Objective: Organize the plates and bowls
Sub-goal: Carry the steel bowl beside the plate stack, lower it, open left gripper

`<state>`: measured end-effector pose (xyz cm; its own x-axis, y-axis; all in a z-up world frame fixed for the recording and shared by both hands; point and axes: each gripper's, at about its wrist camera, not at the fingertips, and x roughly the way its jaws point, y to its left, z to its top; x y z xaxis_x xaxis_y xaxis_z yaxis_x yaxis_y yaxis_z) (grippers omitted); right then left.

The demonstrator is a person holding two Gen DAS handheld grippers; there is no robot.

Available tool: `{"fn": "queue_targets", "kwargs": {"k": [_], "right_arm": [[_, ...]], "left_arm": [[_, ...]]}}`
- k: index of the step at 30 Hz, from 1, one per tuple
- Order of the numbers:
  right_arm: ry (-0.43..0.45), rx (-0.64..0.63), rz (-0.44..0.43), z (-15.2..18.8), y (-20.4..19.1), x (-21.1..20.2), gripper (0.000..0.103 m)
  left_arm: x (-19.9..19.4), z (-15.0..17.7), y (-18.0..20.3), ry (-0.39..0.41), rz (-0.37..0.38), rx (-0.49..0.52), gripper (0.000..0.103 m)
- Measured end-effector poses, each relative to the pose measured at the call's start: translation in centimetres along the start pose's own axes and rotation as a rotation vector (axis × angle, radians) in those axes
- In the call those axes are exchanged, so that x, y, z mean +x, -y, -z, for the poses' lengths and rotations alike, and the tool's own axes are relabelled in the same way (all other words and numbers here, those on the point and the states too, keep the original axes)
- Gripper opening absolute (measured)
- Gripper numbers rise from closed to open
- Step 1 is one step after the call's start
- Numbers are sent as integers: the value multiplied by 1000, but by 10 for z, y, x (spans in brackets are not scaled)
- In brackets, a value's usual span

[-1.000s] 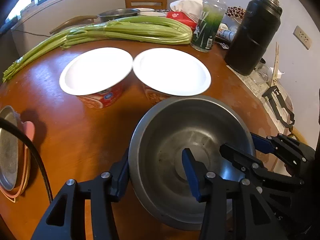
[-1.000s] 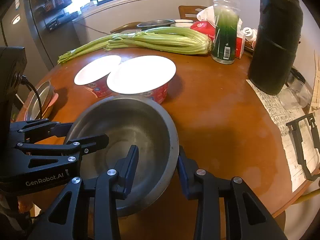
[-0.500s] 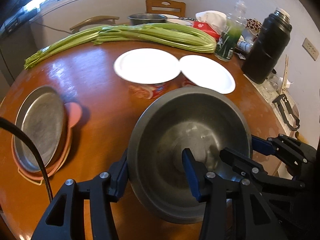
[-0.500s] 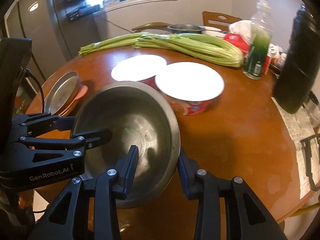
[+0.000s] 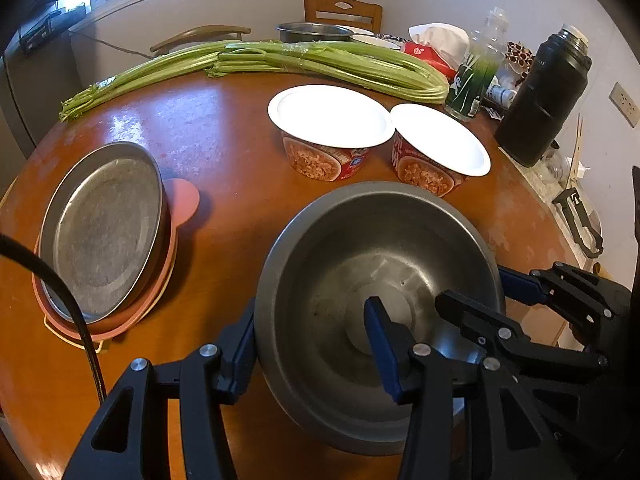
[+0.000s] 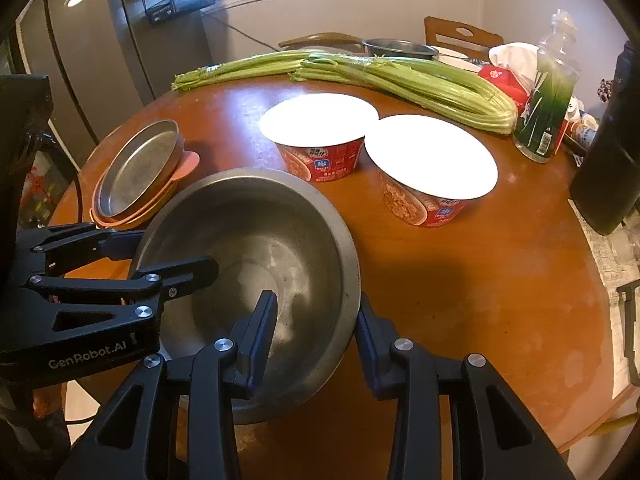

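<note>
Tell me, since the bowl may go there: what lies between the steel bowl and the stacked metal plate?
Only bare tabletop separates the steel bowl from the metal plate, as the left wrist view shows.

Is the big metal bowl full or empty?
Empty. The metal bowl shows its bare grey bottom, with nothing inside except a finger of each gripper hooked over its rim.

a home dining kitchen: a round wooden worktop [image 6: 460, 280] with celery [image 6: 400, 76], instant noodle bowls [image 6: 320, 148], a wooden chair [image 6: 460, 36], a fridge [image 6: 120, 40] by the window.
</note>
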<state>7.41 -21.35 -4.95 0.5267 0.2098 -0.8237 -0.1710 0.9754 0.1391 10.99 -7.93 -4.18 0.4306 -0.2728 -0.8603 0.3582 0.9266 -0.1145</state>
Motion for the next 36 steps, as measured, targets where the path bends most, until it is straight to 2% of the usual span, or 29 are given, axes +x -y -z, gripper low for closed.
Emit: {"fn": "queue_targets", "kwargs": {"k": [20,36], "right_arm": [[-27,2,-8,-1,-1,13,41],[-25,33,-32,-3,7,9,41]], "left_arm": [[9,2,0,-20,-22,18,51],[2,1,-8,-6,12,-16,51]]}}
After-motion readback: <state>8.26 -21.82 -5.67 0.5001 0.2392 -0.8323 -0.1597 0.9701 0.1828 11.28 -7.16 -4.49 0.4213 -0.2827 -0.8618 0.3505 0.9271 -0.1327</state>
